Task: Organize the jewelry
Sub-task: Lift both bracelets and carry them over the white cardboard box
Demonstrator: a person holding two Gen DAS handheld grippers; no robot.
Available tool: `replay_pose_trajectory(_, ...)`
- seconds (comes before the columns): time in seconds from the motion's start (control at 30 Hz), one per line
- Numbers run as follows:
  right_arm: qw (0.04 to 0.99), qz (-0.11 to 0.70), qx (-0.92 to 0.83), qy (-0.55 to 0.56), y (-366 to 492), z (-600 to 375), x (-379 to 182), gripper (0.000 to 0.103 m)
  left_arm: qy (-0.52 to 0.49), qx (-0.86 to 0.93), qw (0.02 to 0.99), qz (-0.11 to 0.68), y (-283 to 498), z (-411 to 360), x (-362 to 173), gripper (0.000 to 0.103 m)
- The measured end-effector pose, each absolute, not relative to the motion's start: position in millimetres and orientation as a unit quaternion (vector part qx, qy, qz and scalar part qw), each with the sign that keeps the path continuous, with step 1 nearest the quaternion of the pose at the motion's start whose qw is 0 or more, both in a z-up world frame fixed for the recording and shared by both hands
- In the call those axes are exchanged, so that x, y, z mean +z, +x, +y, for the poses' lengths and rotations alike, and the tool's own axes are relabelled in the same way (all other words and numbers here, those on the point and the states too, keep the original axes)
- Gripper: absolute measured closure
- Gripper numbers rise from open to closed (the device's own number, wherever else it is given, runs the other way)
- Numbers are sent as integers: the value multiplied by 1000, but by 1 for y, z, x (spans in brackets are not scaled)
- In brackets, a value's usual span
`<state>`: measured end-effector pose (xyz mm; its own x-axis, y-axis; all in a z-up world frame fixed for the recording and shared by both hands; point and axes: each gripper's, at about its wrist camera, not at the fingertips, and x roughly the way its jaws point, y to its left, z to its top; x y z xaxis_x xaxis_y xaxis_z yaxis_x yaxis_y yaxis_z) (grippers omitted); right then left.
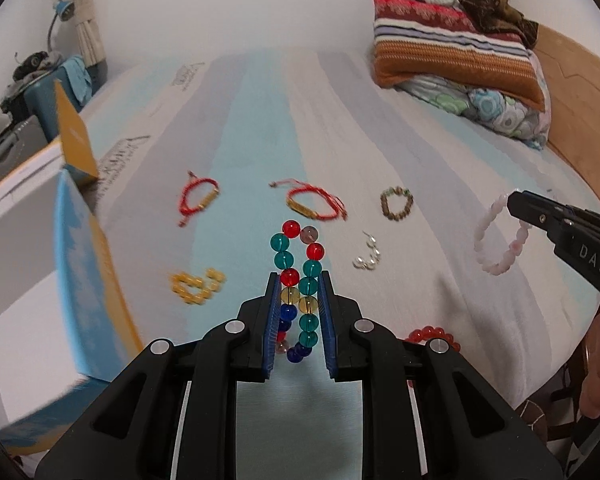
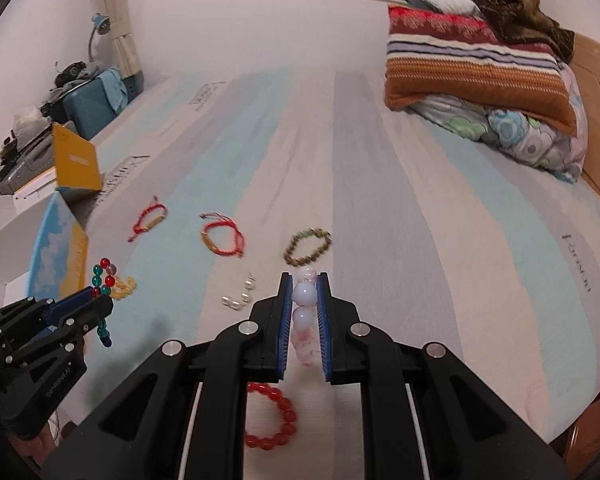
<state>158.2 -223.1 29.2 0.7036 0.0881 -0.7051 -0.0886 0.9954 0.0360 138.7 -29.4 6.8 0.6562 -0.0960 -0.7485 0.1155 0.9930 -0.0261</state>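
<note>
Two cord bracelets (image 1: 260,202) lie beyond the earrings (image 1: 367,256); open box (image 1: 40,264) apparently at the bed's (image 1: 440,184) left edge

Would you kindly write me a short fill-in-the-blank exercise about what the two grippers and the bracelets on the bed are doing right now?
1. The left gripper is shut on the ______ bead bracelet.
2. The right gripper is shut on the pale ______ bracelet.
3. The yellow bead bracelet lies on the ______.
4. The box stands on the ______ side of the bed in both views.

Missing words: multicoloured; pink; bed; left
</note>
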Motion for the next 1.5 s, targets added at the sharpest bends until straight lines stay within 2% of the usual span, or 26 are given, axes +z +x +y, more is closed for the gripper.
replay_pose_trajectory(0.13,925,375,67,-10,156,-200,47,91,4,-45,912,408,135,-11,25,86)
replay_pose_trajectory(0.17,925,374,71,-11,156,-194,49,91,6,-39,914,404,132,-5,31,93)
replay_pose_trajectory(0.47,925,354,131,-30,150,-116,84,92,-16,19,919,394,113,62,63,98)
replay_pose_trajectory(0.8,919,359,158,-33,137,-88,80,92,-15,3,908,419,103,56,33,95)
replay_pose_trajectory(0.83,919,360,156,-32,136,-92,79,92,-14,0,907,421,104,53,28,92)
replay_pose_trajectory(0.97,920,363,144,-31,135,-112,73,91,-9,-11,905,426,111,31,5,63)
replay_pose_trajectory(1.1,920,368,130,-26,133,-136,65,91,3,-18,905,424,119,9,-12,45)
replay_pose_trajectory(1.2,921,371,119,-21,133,-154,60,91,19,-11,906,423,128,-6,-30,39)
replay_pose_trajectory(1.23,920,373,116,-20,133,-160,57,91,19,-8,904,426,131,-8,-36,34)
replay_pose_trajectory(1.5,918,383,102,-19,132,-183,40,91,11,19,886,464,161,-9,-99,33)
